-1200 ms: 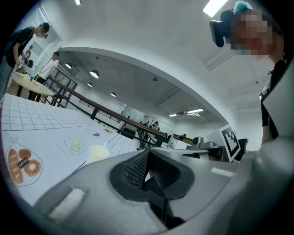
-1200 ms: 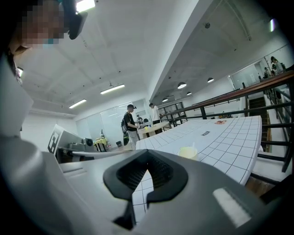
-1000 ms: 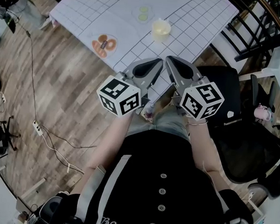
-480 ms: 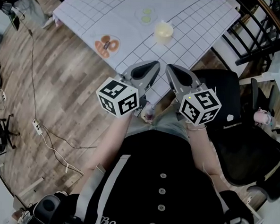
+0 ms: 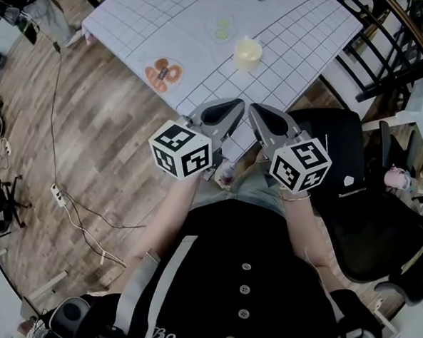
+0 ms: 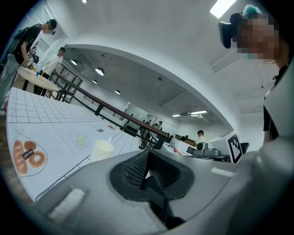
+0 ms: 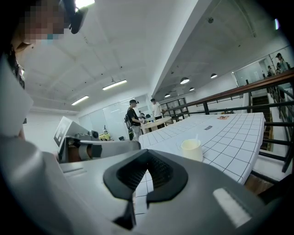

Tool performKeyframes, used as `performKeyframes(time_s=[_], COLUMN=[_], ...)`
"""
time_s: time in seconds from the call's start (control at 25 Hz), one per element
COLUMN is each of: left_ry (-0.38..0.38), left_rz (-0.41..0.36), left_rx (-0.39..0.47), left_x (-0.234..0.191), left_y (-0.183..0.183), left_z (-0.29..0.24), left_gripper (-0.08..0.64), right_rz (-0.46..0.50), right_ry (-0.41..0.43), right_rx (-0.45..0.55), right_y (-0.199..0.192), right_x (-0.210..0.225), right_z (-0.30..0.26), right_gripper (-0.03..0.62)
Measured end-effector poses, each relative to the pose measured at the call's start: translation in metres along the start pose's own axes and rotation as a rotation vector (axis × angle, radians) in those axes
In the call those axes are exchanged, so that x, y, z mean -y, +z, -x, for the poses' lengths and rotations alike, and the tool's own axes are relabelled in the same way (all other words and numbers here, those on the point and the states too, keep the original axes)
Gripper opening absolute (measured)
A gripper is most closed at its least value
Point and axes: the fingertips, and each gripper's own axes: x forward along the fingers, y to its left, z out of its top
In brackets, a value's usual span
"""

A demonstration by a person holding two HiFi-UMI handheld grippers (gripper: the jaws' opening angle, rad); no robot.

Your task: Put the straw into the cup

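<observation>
The cup (image 5: 247, 51) stands on the tabletop (image 5: 156, 18), close to its near right edge, on a white cloth ruled in squares. In both gripper views the straw (image 7: 197, 137) is seen standing in the cup, its tip showing just above the rim. In the head view it cannot be made out. A printed picture of bread (image 5: 164, 72) is seen on the cloth to the left of the cup and nearer. A print of two green rounds (image 5: 221, 28) lies just beyond the cup.

Both grippers are held side by side in front of the person's body, on the near side of the tabletop edge and well apart from the cup, with their tips pointed towards it. The left gripper (image 5: 235, 103) is closed: its fingers (image 6: 135, 167) are brought together at the tips, and nothing is held between them. The right gripper (image 5: 255, 109) is closed likewise, its fingers (image 7: 131, 174) met on nothing. The tips of the two grippers are near each other but apart.

A black chair (image 5: 352, 209) stands at the right. A power strip (image 5: 58, 195) lies on the wooden floor (image 5: 106, 144) at the left.
</observation>
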Motion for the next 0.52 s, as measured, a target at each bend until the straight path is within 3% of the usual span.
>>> performKeyframes(time_s=[0.52], left_ry=[-0.014], left_rz=[-0.004], left_rx=[-0.016], left_x=[0.0073], left_y=[-0.0059], left_z=[0.008], left_gripper=[0.0], right_rz=[0.007], right_ry=[-0.018], right_rx=[0.012], right_y=[0.0002], right_x=[-0.0081], right_z=[-0.0015], right_gripper=[0.0])
